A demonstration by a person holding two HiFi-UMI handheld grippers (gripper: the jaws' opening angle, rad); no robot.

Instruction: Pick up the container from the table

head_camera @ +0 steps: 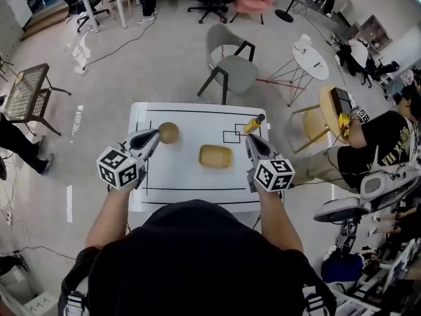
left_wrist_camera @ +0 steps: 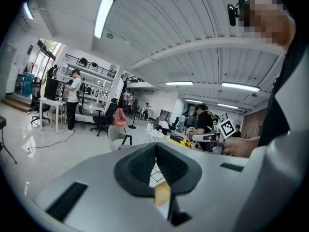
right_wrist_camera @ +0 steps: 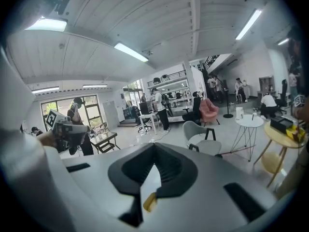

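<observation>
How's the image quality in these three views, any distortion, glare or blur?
Head view: sharp, evenly lit, room bowing around the table. Left gripper view: strong fisheye, black corners, strip light blown out. Right gripper view: same fisheye, panel light glaring.

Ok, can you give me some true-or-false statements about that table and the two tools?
The tan container lies on the white table. True.
The right tool grips the container. False: its jaws are shut on nothing, apart from it.
A yellow bottle is near the table's far right corner. True.
The round brown object sits inside the container. False: it rests on the table, beside the left tool.
</observation>
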